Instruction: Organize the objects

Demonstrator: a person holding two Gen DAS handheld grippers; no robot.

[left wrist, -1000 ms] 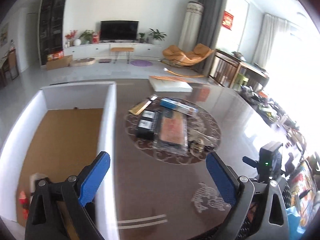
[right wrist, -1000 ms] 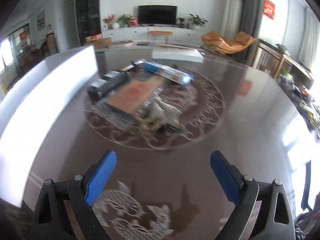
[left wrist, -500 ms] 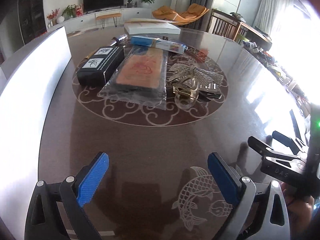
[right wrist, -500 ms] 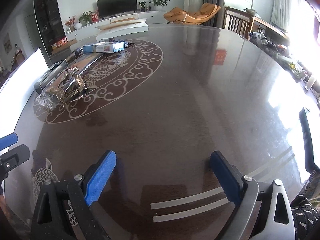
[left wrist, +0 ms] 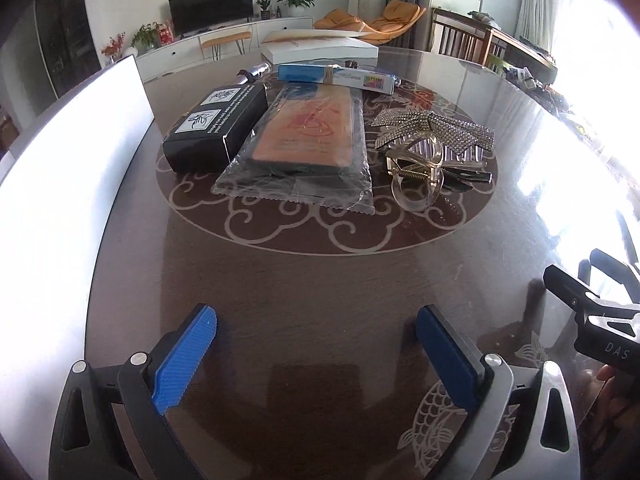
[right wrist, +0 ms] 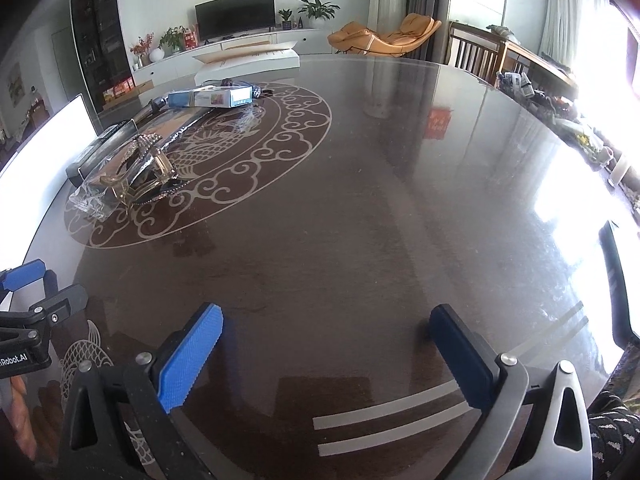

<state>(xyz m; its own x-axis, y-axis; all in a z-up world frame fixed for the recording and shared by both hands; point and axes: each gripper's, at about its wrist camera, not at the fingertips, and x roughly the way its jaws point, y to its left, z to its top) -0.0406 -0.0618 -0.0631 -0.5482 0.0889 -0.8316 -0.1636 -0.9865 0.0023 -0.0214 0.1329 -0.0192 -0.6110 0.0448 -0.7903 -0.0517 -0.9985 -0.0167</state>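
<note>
On the dark round table lie a black box (left wrist: pixel 218 124), an orange item in clear wrap (left wrist: pixel 308 136), a blue and white carton (left wrist: pixel 338 76), a rhinestone bow hair clip (left wrist: pixel 434 136) and a clear claw clip (left wrist: pixel 418 176). My left gripper (left wrist: pixel 316 344) is open and empty, low over the table, well short of them. My right gripper (right wrist: pixel 326 344) is open and empty over bare table to the right. The same pile shows at the left in the right wrist view: carton (right wrist: pixel 210 98), clips (right wrist: pixel 138 168).
A white storage box wall (left wrist: pixel 68 184) stands along the left side of the table. A flat white box (left wrist: pixel 320 48) lies at the far edge. The right gripper's body (left wrist: pixel 600 320) shows at the right of the left wrist view.
The left gripper swung from over the white box toward the pile, then closer and lower. The right gripper turned right, away from the pile, then held nearly still. Both stayed open.
</note>
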